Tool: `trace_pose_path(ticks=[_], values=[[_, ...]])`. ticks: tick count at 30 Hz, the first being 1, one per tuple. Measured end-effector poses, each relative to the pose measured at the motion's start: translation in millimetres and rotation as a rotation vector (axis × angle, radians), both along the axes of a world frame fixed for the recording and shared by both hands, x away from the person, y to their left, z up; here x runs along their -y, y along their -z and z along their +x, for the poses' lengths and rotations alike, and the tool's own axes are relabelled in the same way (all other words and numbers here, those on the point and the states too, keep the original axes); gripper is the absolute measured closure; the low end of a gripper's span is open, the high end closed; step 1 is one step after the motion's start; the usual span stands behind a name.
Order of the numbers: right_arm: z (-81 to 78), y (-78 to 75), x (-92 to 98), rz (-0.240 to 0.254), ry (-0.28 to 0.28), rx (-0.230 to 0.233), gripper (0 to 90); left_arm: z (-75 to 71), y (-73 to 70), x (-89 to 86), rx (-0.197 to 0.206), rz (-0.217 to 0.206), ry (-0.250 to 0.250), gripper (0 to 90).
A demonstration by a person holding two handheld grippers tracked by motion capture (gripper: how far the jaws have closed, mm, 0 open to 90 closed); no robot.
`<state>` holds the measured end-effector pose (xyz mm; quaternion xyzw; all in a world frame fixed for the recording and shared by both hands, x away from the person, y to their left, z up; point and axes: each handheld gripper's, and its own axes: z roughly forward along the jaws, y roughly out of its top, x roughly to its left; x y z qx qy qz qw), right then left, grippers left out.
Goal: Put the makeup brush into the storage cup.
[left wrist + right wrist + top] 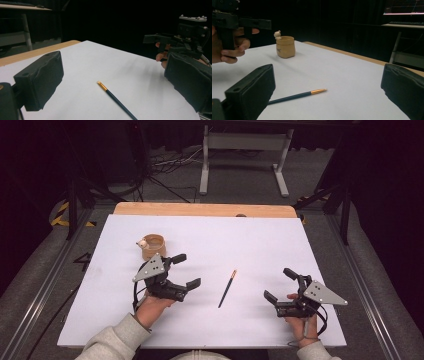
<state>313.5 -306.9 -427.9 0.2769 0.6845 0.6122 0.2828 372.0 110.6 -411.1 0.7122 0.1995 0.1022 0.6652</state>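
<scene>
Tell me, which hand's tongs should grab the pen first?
Probably the left tongs: they are open and look slightly nearer the pen, with the cup right behind them. The right tongs are open too.

high view looks down; both gripper views (low, opposed) share the pen (227, 288).

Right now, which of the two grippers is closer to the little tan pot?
The left gripper. It sits just in front of the tan pot, while the right gripper is across the table, beyond the pen.
</scene>
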Motion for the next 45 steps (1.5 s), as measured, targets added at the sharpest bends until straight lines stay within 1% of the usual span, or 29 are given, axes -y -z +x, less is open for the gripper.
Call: trace_pose_path(ticks=[2,3,7,8,10,11,13,15,17,18,19,20,21,23,24,25,28,30,32,35,36,40,45], values=[[0.4,0.0,0.1,0.000,-0.001,0.002,0.0,1.6,-1.5,5.0,0.001,0.008,0.008,3.1],[0.6,-0.1,0.2,0.000,-0.001,0.002,0.0,2.0,-2.4,8.6,0.002,0.019,0.010,3.1],[1.0,-0.7,0.7,-0.001,0.001,0.000,0.0,2.8,-6.8,19.0,0.007,0.075,0.015,4.0],[1.0,-0.8,0.7,-0.001,0.002,0.001,0.0,3.6,-8.0,21.0,-0.001,0.090,0.023,4.5],[1.1,-1.0,0.9,-0.003,0.004,0.002,0.0,5.9,-9.0,25.8,-0.032,0.095,0.032,4.5],[1.2,-1.2,0.8,-0.005,0.005,0.002,0.0,7.1,-9.4,27.4,-0.041,0.099,0.035,4.5],[1.5,-1.4,0.7,-0.006,0.005,0.005,0.0,9.2,-9.9,31.1,-0.047,0.109,0.038,4.5],[1.5,-1.7,0.7,-0.007,0.005,0.002,0.0,11.1,-10.8,35.2,-0.042,0.131,0.035,4.6],[1.5,-2.0,0.9,-0.006,0.008,-0.002,0.0,12.7,-12.4,39.1,-0.043,0.150,0.045,5.3],[1.6,-2.0,1.0,-0.006,0.008,-0.003,0.0,14.3,-14.0,41.6,-0.044,0.172,0.050,5.6],[1.8,-2.0,1.1,-0.006,0.008,-0.005,0.0,14.9,-15.2,44.1,-0.059,0.186,0.053,5.8],[1.8,-2.0,1.1,-0.006,0.008,-0.005,0.0,14.9,-15.2,44.1,-0.059,0.186,0.053,5.9],[1.9,-2.0,1.2,-0.007,0.009,-0.007,0.0,16.1,-16.7,46.7,-0.058,0.211,0.054,5.9],[1.6,-2.3,1.7,-0.007,0.014,-0.010,0.0,18.3,-19.3,51.2,-0.070,0.250,0.057,7.0],[1.5,-2.5,1.9,-0.007,0.015,-0.011,0.1,19.4,-20.5,53.4,-0.084,0.276,0.063,7.4],[1.4,-2.7,2.2,-0.008,0.019,-0.013,0.1,20.3,-21.5,56.0,-0.111,0.303,0.059,7.7],[1.7,-3.0,2.9,-0.005,0.013,-0.030,1.5,24.1,-23.8,61.9,-0.171,0.349,0.059,7.4],[1.5,-3.1,3.0,-0.006,0.005,-0.034,2.7,26.5,-26.0,66.0,-0.187,0.384,0.061,7.4],[1.6,-3.1,3.1,-0.005,0.000,-0.040,2.7,28.4,-27.1,69.5,-0.205,0.407,0.065,7.6],[2.4,-2.4,3.4,-0.003,0.000,-0.051,2.6,32.3,-29.4,76.9,-0.237,0.468,0.055,7.8],[2.6,-2.3,3.6,-0.002,-0.001,-0.054,2.5,33.8,-29.8,79.3,-0.247,0.494,0.049,8.1],[2.8,-2.3,4.1,-0.002,0.000,-0.055,2.5,37.3,-31.4,87.3,-0.283,0.552,0.045,8.1],[2.9,-2.3,4.9,0.001,-0.001,-0.058,2.5,40.3,-31.9,96.9,-0.327,0.603,0.048,8.2]])
